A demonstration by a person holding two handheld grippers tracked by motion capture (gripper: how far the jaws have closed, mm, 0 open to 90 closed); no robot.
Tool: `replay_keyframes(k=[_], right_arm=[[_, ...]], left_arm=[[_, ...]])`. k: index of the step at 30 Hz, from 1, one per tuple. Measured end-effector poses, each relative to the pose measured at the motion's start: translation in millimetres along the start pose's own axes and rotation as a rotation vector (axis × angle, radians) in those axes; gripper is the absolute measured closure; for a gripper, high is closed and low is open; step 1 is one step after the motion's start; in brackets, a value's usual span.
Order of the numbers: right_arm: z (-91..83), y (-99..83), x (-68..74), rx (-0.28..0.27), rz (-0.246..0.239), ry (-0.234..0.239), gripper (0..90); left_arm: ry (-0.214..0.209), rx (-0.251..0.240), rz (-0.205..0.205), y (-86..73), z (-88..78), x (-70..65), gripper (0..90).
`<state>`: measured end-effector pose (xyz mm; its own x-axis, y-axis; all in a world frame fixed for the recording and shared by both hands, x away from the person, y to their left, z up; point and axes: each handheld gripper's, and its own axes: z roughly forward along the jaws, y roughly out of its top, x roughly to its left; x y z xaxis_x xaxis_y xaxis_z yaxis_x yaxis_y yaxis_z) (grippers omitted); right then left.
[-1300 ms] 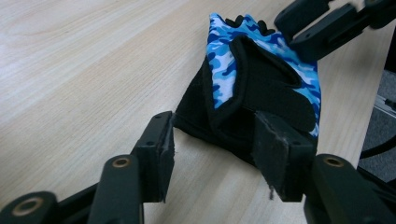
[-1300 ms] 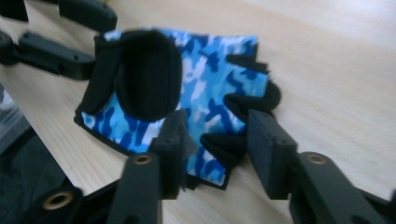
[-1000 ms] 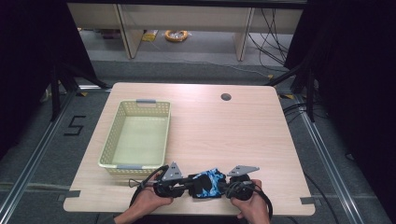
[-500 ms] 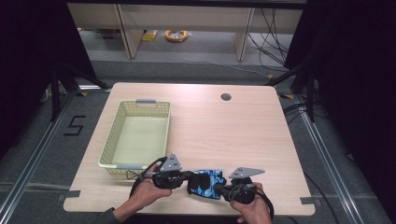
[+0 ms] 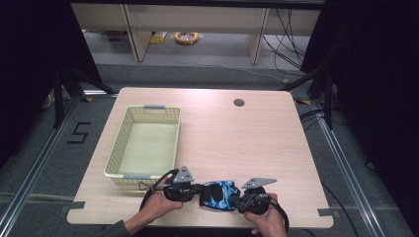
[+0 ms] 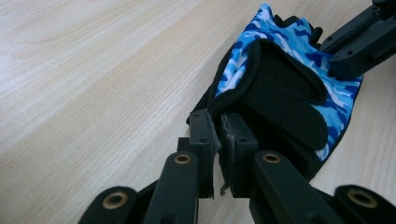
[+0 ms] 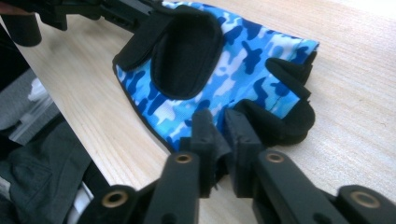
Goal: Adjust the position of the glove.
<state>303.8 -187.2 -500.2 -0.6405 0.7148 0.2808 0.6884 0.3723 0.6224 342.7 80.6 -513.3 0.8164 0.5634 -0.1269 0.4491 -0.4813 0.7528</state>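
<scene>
Glove: 1, blue camo with black strap, [image 5: 218, 194] at table's 6 o'clock edge, flat between the two grippers.
Basket: 1, pale green, [image 5: 129, 126] at table's 9 o'clock, holding nothing.
Left gripper: [image 6: 218, 133] jaws pinched together on glove's wrist edge.
Right gripper: [image 7: 219, 126] jaws closed on glove's finger end.
Table: 1, light wood [image 5: 247, 138]; 1 round hole [image 5: 239, 102] toward 1 o'clock.

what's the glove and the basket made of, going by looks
Glove: soft stretch fabric, matte, printed blue camouflage with black trim and a black strap; it drapes and creases. Basket: probably moulded plastic, pale yellow-green, walls a regular lattice of small holes, grey handles.
</scene>
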Motion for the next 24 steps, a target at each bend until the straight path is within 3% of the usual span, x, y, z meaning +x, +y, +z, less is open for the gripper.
replay_keyframes(k=[1,3,4,5,6,8,9,14,15,17,18,19,21,22,23,24], right_arm=[[0.4,-0.1,1.5,0.011,-0.005,-0.008,78.8],[2.4,-0.4,3.5,-0.011,-0.003,-0.004,72.6],[-0.2,0.7,4.7,0.006,-0.004,-0.002,68.5],[-2.4,2.2,4.9,-0.003,-0.024,-0.02,65.7],[-6.3,3.8,6.1,-0.001,-0.038,-0.036,64.0],[-12.6,6.7,7.1,-0.058,-0.037,-0.054,57.5],[-18.7,8.5,6.9,-0.049,-0.026,-0.075,53.8],[-23.6,9.1,-9.2,-0.1,0.008,-0.135,45.3],[-24.1,9.4,-9.5,-0.075,0.048,-0.136,44.9],[-18.9,10.6,-15.0,-0.092,0.049,-0.115,43.3],[-18.2,11.9,-13.9,-0.062,0.076,-0.123,42.8],[-14.9,13.1,-15.3,-0.08,0.051,-0.112,42.1],[-11.6,15.8,-13.3,-0.054,0.066,-0.115,40.8],[-5.5,15.9,-12.6,-0.097,0.077,-0.118,40.5],[-7.3,18.1,-13.0,-0.037,0.07,-0.119,40.6],[-5.1,18.6,-13.3,-0.035,0.06,-0.113,40.7]], left_arm=[[0.001,-0.003,-0.012,-0.9,0.7,-0.3,81.6],[0.0,0.011,0.013,-1.1,-1.2,2.0,78.2],[0.007,0.013,0.004,-1.5,-2.6,2.7,75.5],[-0.004,0.004,-0.011,-1.9,-4.5,2.2,72.5],[-0.003,0.0,-0.001,-2.1,-7.4,1.9,70.7],[-0.013,-0.013,-0.022,-2.9,-12.7,-2.1,66.0],[-0.008,-0.005,0.008,-2.5,-16.8,-2.1,62.6],[-0.012,-0.033,-0.067,-2.8,-27.6,-9.8,50.0],[-0.015,-0.04,-0.102,-2.7,-28.2,-11.1,47.7],[-0.022,-0.046,-0.126,-1.4,-29.2,-12.3,43.1],[-0.022,-0.042,-0.13,-0.8,-29.1,-12.9,41.0],[-0.025,-0.043,-0.154,0.0,-27.7,-14.7,39.0],[-0.034,-0.036,-0.159,1.2,-24.8,-15.1,37.0],[-0.032,-0.031,-0.184,1.6,-22.8,-16.2,35.5],[-0.041,-0.018,-0.191,2.2,-21.0,-15.8,35.0],[-0.043,-0.015,-0.203,2.2,-18.8,-16.3,34.9]])
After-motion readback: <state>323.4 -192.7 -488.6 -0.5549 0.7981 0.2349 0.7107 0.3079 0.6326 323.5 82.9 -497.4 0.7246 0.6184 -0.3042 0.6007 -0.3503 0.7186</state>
